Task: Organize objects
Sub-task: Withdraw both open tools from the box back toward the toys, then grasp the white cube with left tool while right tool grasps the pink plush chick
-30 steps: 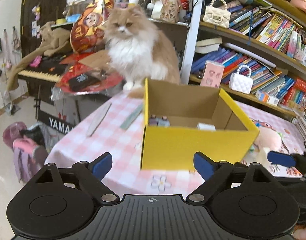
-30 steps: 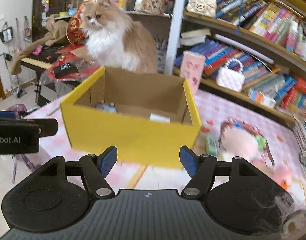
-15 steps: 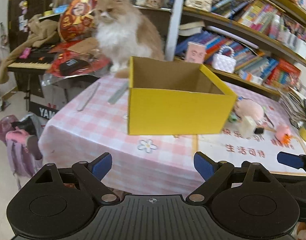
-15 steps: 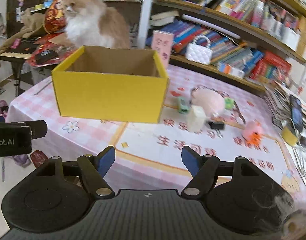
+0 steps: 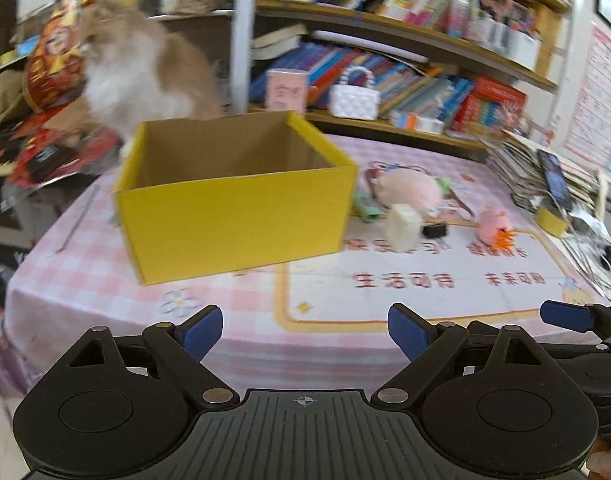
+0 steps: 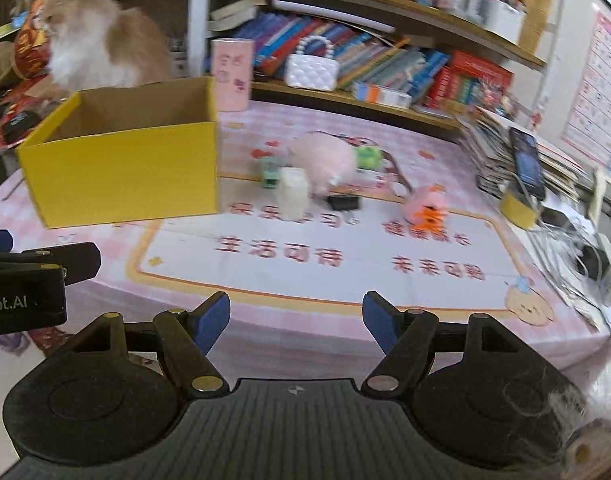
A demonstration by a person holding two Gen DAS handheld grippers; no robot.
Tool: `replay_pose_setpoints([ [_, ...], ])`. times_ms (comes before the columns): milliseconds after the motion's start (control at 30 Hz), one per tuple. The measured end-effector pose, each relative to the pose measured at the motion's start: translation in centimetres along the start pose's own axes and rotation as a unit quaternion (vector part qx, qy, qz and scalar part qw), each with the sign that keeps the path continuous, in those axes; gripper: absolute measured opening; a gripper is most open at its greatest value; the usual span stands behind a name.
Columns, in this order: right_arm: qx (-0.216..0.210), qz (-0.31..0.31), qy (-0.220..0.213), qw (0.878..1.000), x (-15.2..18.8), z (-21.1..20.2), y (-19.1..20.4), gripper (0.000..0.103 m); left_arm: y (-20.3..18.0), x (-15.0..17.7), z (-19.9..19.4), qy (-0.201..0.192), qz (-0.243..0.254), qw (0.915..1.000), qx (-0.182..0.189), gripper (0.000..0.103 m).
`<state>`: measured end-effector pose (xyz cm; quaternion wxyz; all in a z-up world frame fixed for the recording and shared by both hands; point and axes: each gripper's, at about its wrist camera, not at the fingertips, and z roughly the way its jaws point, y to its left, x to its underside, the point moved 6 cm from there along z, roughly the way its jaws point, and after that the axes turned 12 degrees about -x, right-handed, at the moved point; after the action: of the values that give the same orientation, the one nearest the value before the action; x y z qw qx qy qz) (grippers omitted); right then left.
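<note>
An open yellow cardboard box (image 5: 233,216) (image 6: 121,172) stands on the pink checked tablecloth, left of the middle. To its right lie a pink plush (image 5: 409,190) (image 6: 325,158), a white block (image 5: 403,226) (image 6: 292,194), a small green item (image 5: 365,208) (image 6: 270,172), a black clip (image 5: 435,231) (image 6: 344,202) and a little pink toy with orange feet (image 5: 493,228) (image 6: 425,204). My left gripper (image 5: 305,326) is open and empty at the table's near edge. My right gripper (image 6: 296,316) is open and empty beside it, facing the toys.
A long-haired cat (image 5: 137,76) (image 6: 97,52) sits behind the box. Bookshelves line the back. A pink carton (image 6: 231,74) stands by the box's far corner. At the right are stacked magazines, a phone (image 6: 527,162), a yellow tape roll (image 6: 519,206) and cables.
Both grippers have drawn back from the box and swung to the right. The box now sits farther off and to the left, and the toys beside it have come into view.
</note>
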<state>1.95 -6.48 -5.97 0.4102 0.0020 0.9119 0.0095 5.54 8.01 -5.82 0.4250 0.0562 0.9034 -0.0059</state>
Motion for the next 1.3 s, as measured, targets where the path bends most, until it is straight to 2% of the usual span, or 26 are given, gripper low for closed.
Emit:
replay_pose_setpoints([
  [300,0.034,0.049,0.005,0.998,-0.2,0.9,-6.8,0.071,-6.1,-1.5,2.0,0.008,0.038,0.9991,0.017,0.092],
  [600,0.02,0.06,0.011,0.998,-1.9,2.9,-12.2,0.071,-11.0,-2.8,4.7,0.026,0.05,0.9983,0.012,0.092],
  [800,0.007,0.071,0.013,0.997,-3.2,4.8,-15.6,0.071,-13.5,-4.2,6.3,0.027,0.052,0.9982,-0.009,0.092],
  [1067,-0.016,0.078,0.009,0.997,-4.9,7.8,-19.4,0.071,-15.5,-5.9,9.1,0.034,0.019,0.9985,-0.038,0.092],
  [1267,-0.034,0.073,0.013,0.997,-6.0,9.8,-21.4,0.071,-17.1,-7.3,12.1,0.018,0.006,0.9949,-0.099,0.09],
  [1300,-0.037,0.072,0.014,0.997,-6.1,10.0,-21.6,0.071,-17.3,-7.4,12.9,0.022,0.004,0.9943,-0.105,0.085],
])
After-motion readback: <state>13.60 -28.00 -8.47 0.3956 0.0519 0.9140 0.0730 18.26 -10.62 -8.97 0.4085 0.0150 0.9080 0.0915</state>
